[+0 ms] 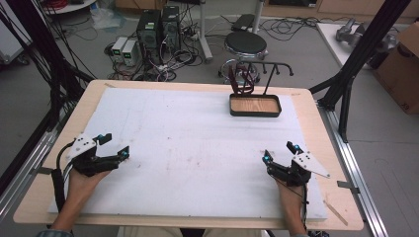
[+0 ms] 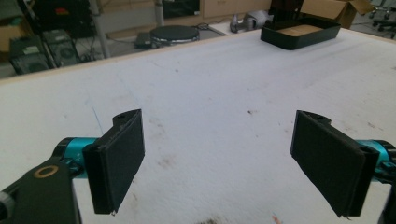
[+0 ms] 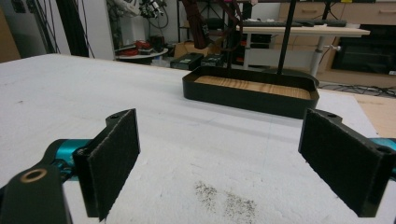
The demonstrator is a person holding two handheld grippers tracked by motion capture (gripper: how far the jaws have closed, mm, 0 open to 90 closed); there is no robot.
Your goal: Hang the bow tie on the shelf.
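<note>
Both of your grippers sit at the near edge of the white foam mat (image 1: 188,148), jaws spread wide and holding nothing. Left gripper (image 1: 114,146) is at the near left, right gripper (image 1: 280,152) at the near right, well apart from each other.

The thing nearest to work with is the black tray with a wooden floor (image 1: 255,105), at the far right of the mat. It lies forward and slightly left of your right gripper, and far across to the right from your left one, so the right hand is clearly nearer. Its long axis runs left to right across the table, long side facing you.

In the right gripper view the tray (image 3: 250,95) sits straight ahead between the open jaws, still well apart from them. The left gripper view has it (image 2: 299,31) far off at upper right.

A black stand (image 1: 264,74) with a curved top bar rises from the back of the tray; dark reddish straps or cords (image 1: 242,79) hang from it, too small to identify. The tray floor looks bare apart from the stand's posts.

My guess: a reach goes straight forward with the right hand.
</note>
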